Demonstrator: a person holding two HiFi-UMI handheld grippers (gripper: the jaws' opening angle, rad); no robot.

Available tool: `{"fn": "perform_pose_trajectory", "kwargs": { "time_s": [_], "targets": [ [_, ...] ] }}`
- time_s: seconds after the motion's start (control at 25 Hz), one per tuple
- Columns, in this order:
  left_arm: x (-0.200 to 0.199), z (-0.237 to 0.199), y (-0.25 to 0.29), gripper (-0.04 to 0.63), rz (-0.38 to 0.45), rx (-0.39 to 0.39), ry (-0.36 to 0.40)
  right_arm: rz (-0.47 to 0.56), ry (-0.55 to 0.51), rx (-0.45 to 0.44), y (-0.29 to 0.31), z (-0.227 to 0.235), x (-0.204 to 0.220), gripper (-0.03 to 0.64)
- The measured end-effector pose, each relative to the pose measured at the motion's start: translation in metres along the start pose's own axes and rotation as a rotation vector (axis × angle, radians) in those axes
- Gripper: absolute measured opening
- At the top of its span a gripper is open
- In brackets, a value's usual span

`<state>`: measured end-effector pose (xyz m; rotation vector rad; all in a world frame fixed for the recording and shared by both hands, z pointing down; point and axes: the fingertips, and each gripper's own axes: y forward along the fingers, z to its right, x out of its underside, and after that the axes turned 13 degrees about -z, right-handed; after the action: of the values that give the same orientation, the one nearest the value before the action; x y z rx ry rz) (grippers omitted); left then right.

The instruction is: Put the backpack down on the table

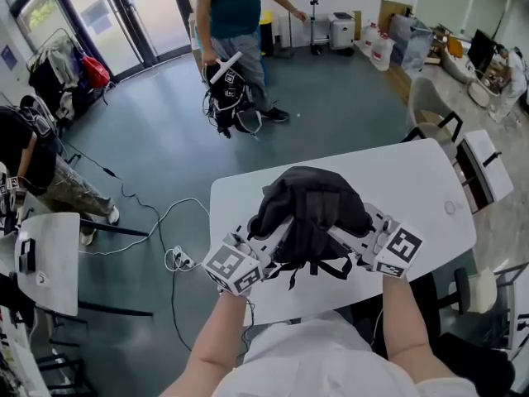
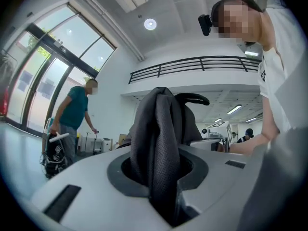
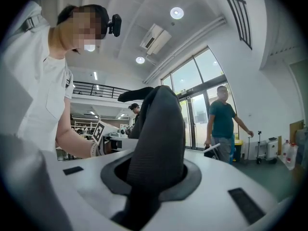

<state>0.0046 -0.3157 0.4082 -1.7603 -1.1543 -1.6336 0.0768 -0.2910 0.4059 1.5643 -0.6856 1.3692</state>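
A black backpack (image 1: 310, 209) hangs between my two grippers over the white table (image 1: 413, 180). My left gripper (image 1: 277, 236) is shut on a dark grey strap of the backpack (image 2: 161, 143), which fills the gap between its jaws. My right gripper (image 1: 343, 236) is shut on the other strap (image 3: 156, 138). Loose black straps dangle from the bag's near side. Whether the bag's bottom touches the tabletop is hidden.
A person in a teal shirt (image 1: 231, 23) stands across the floor holding another black bag (image 1: 230, 98). Cables (image 1: 165, 230) lie on the floor left of the table. A chair (image 1: 426, 110) and a white unit (image 1: 483, 164) stand at the table's right. A small white table (image 1: 50, 263) is at the left.
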Motion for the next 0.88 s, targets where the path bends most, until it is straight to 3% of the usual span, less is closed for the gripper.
{"fn": "perform_pose_trajectory", "kwargs": {
  "time_s": [0.48, 0.88],
  "targets": [
    [0.053, -0.055, 0.007, 0.11, -0.074, -0.104, -0.085, -0.066, 0.075, -0.052, 0.058, 0.025, 0.046, 0.107],
    [0.081, -0.064, 0.009, 0.114, -0.108, -0.117, -0.127, -0.101, 0.11, -0.053, 0.071, 0.026, 0.071, 0.109]
  ]
}}
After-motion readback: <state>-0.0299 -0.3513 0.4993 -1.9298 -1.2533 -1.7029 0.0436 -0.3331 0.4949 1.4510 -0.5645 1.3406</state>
